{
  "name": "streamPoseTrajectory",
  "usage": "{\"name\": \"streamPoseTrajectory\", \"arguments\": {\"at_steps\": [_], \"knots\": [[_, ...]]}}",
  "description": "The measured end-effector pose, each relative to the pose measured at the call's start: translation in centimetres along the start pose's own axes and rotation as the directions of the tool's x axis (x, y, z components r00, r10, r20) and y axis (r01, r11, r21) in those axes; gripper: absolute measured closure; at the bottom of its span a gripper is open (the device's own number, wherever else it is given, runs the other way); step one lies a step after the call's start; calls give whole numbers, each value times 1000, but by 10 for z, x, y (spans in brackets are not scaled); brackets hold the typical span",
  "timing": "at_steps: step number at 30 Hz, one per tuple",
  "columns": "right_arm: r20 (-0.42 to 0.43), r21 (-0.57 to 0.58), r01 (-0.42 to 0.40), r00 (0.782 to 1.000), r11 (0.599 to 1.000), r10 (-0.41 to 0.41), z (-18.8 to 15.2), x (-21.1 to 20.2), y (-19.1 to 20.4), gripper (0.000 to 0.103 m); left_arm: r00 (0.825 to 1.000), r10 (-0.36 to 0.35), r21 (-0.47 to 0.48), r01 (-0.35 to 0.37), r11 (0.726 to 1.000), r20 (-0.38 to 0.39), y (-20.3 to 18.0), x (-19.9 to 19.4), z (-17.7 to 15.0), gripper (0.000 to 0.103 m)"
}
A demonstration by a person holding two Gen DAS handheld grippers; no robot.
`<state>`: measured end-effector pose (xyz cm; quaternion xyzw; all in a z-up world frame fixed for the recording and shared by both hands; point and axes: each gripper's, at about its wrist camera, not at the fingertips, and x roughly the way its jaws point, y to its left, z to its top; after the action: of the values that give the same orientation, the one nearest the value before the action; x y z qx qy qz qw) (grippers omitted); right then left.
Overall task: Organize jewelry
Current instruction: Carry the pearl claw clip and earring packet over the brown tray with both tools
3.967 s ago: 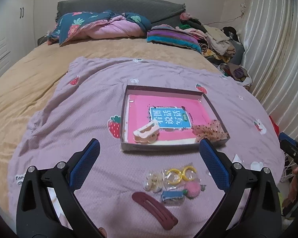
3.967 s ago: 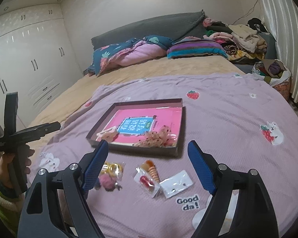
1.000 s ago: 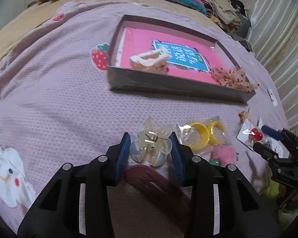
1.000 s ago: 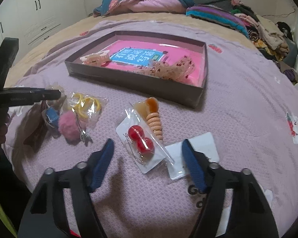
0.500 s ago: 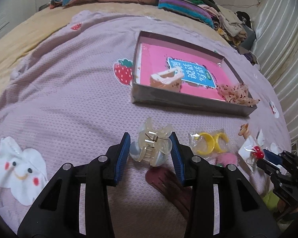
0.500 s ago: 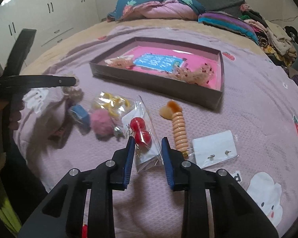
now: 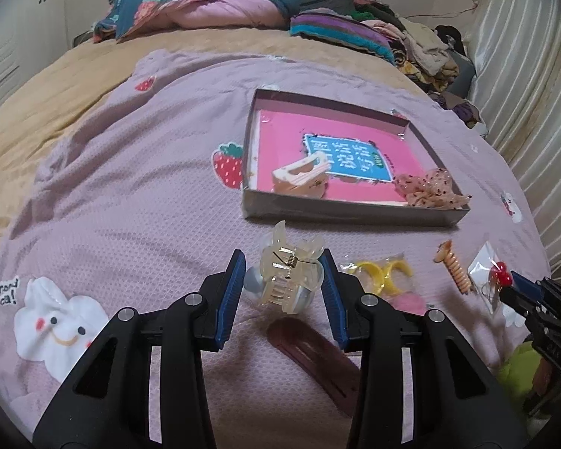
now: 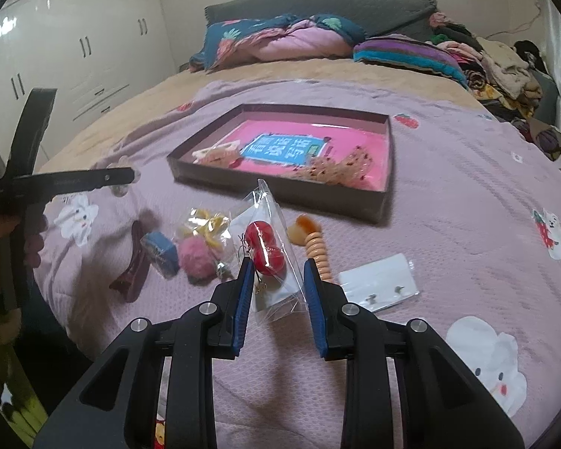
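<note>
My left gripper is shut on a clear hair claw clip and holds it above the purple blanket, short of the shallow box. The box has a pink liner and holds a beige claw clip and a spotted scrunchie. My right gripper is shut on a clear packet of red ball earrings, lifted off the blanket in front of the box. The left gripper also shows at the left of the right wrist view.
On the blanket lie a dark red hair clip, yellow hoops in a bag, a pink pompom, a blue item, an orange spiral tie and a white earring card. Bedding and clothes pile at the headboard.
Both grippers have risen and drawn back from the blanket, each carrying its item. A second ago the right gripper was open above the earring packet; it then shut on it.
</note>
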<state>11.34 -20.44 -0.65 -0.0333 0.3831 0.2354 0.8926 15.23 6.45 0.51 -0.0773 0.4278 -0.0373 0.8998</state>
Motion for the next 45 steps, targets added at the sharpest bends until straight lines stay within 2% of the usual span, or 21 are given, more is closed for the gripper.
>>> {"name": "streamPoseTrajectory", "arguments": {"at_steps": [24, 45], "knots": [[90, 146, 38, 995, 989, -51, 27, -33, -47, 77, 998, -54, 66, 52, 996, 36, -42, 1, 39, 71], [181, 182, 53, 980, 982, -87, 56, -46, -69, 77, 995, -94, 134, 91, 987, 22, -93, 31, 68, 71]]}}
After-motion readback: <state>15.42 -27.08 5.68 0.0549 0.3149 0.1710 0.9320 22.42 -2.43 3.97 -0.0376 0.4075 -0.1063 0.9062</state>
